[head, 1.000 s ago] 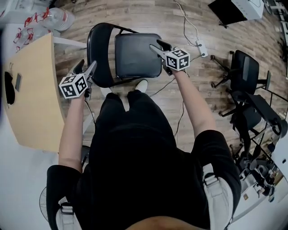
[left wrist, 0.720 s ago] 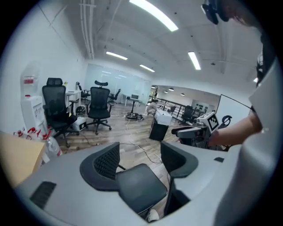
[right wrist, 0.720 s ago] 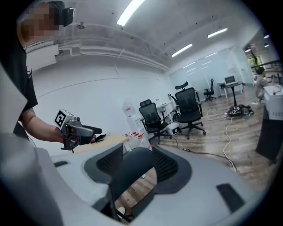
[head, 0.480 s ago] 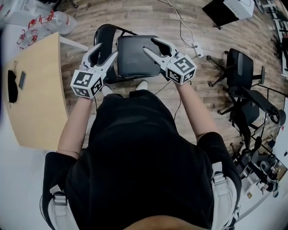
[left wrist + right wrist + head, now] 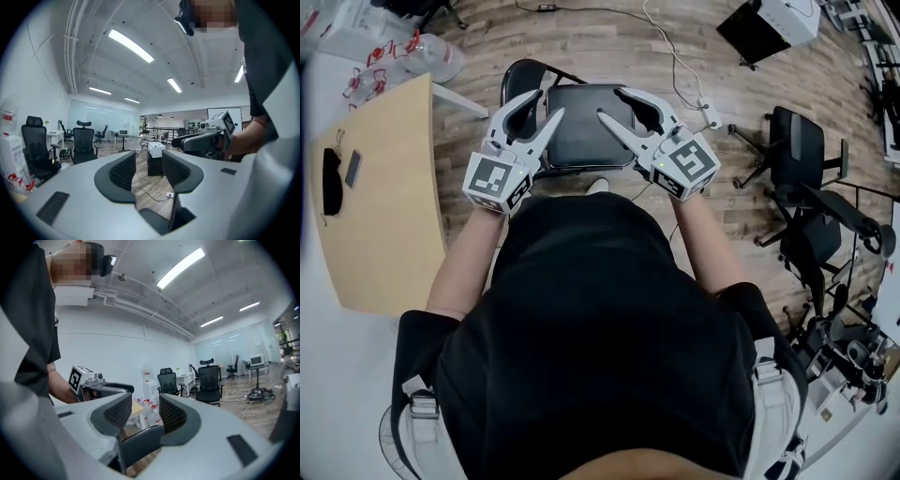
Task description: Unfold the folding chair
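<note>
Holding nothing, the left hand-held gripper (image 5: 544,105) has its jaws partly apart; they have just been closing, and its own view (image 5: 149,161) shows only open room between the ribbed pads. The right hand-held gripper (image 5: 612,103) is the same: its jaws have just been closing but stand partly apart, and nothing is between them in its own view (image 5: 143,411). Both are held level in front of the person's chest, tips pointing toward each other and near one another, well above the chair.

Below them the folding chair (image 5: 581,141) stands on the wooden floor (image 5: 609,37) just ahead of the person's feet. Its seat (image 5: 586,155) lies flat and its backrest (image 5: 517,80) stands on the far left side, apart from the seat. A wooden counter (image 5: 384,187) sits to the left and an office chair (image 5: 802,141) well off to the right.

Judging by the flat seat, the unfolding looks finished and neither tool touches the chair. The next move seems to call for little: at most a press on the seat to confirm it is fully down, otherwise lowering both tools.
</note>
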